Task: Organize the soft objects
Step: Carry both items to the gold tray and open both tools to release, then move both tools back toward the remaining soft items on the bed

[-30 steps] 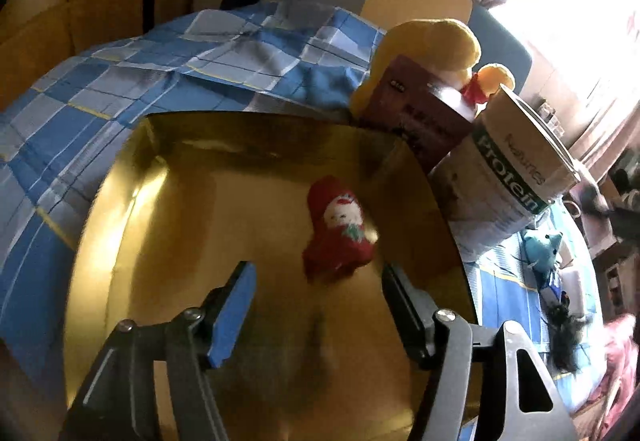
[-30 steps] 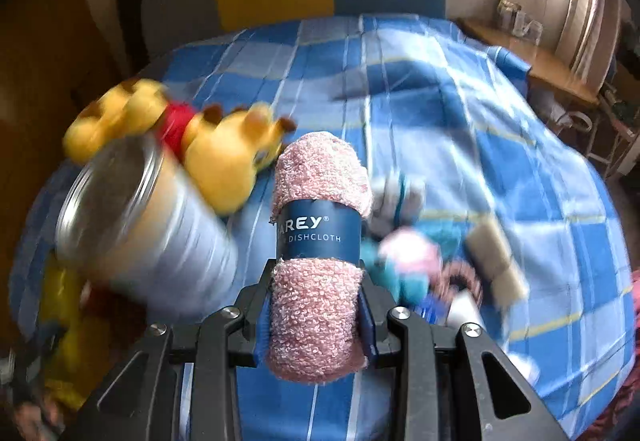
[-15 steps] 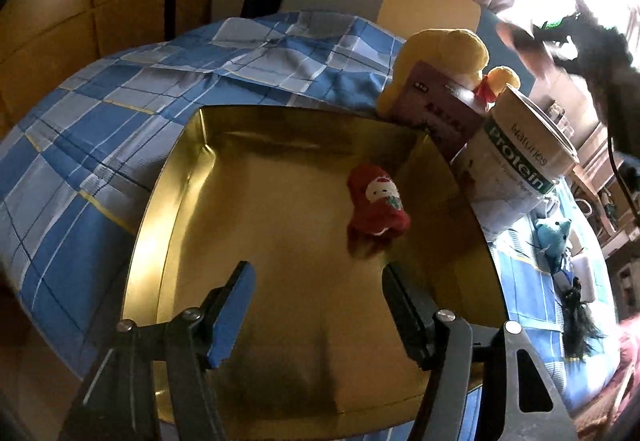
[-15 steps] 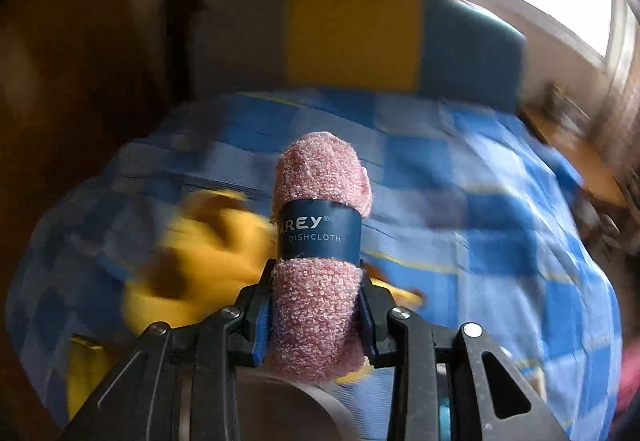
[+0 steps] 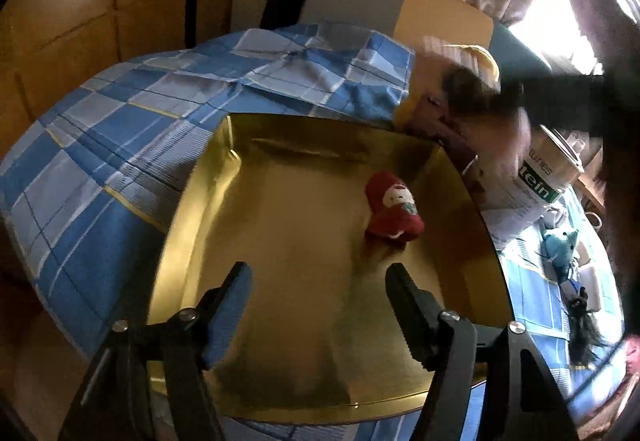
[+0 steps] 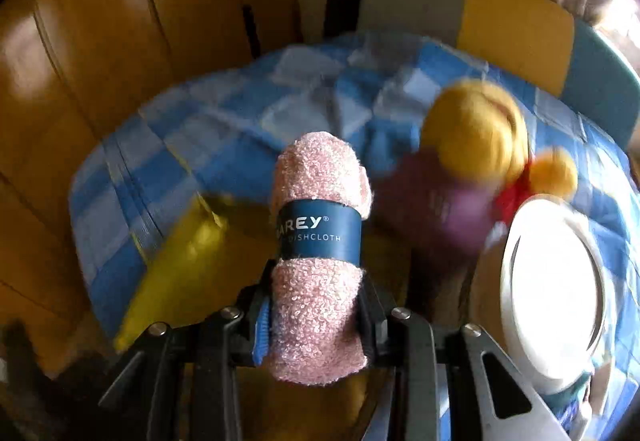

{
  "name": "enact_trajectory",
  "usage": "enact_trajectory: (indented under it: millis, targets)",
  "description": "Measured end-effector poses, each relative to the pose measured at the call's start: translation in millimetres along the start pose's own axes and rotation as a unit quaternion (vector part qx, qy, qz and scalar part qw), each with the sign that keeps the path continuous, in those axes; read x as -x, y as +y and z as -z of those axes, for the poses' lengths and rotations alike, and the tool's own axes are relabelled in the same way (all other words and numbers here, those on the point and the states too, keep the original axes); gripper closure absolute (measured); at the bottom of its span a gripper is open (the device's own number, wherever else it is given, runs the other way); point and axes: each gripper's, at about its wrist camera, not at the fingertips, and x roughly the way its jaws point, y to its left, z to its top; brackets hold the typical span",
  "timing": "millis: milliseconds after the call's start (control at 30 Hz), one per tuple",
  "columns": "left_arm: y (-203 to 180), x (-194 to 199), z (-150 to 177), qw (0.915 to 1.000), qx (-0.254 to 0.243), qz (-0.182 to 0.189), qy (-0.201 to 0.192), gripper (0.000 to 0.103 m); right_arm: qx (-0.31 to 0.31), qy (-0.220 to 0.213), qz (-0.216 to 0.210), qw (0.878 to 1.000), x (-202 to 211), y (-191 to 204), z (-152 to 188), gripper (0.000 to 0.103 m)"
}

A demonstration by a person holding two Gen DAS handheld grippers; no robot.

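A gold tray (image 5: 192,241) lies on the blue checked bedspread. A small red Santa plush (image 5: 392,209) lies in its right half. My left gripper (image 5: 320,285) is open and empty above the tray's near side. My right gripper (image 6: 316,305) is shut on a rolled pink dishcloth (image 6: 320,281) with a dark blue paper band, held above the tray's corner (image 6: 176,261). It shows as a dark blur in the left wrist view (image 5: 500,101), above the tray's far right corner.
A yellow bear plush (image 6: 476,137), a maroon box (image 6: 432,209) and a white protein tub (image 6: 556,289) stand right of the tray. A teal plush (image 5: 560,241) and small items lie further right. Wooden panels and a headboard stand behind the bed.
My right gripper has swung left with the dishcloth, from over the bed's small toys to over the tray's edge. My left gripper has pulled back and risen, so more of the tray shows.
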Motion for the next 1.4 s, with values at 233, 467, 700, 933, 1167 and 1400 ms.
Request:
enact_trajectory:
  millis: [233, 467, 700, 933, 1167, 1400]
  targets:
    - [-0.7, 9.8, 6.3, 0.9999, -0.007, -0.01, -0.009, 0.031, -0.005, 0.048, 0.089, 0.995, -30.8, 6.6, 48.7, 0.069]
    - [-7.9, 20.6, 9.8, 0.9993, -0.023, -0.016, -0.025, 0.026, -0.03, 0.058, 0.098, 0.993, -47.8, -4.6, 56.1, 0.067]
    - [-9.9, 25.7, 11.8, 0.9989, -0.029, -0.019, -0.031, 0.025, -0.056, 0.055, 0.072, 0.994, -56.0, -9.4, 64.3, 0.061]
    - [-15.2, 27.8, 14.5, 0.9987, -0.035, -0.019, -0.031, 0.024, -0.064, 0.02, 0.046, 0.997, -40.6, -9.6, 64.8, 0.044]
    - [-23.5, 30.5, 17.7, 0.9982, -0.048, -0.015, -0.034, 0.024, -0.057, -0.029, 0.047, 0.997, -3.5, -7.5, 68.5, 0.043]
    - [-37.6, 35.4, 22.0, 0.9966, -0.071, -0.008, -0.041, 0.024, -0.047, -0.075, 0.049, 0.995, 33.5, -12.0, 83.9, 0.043]
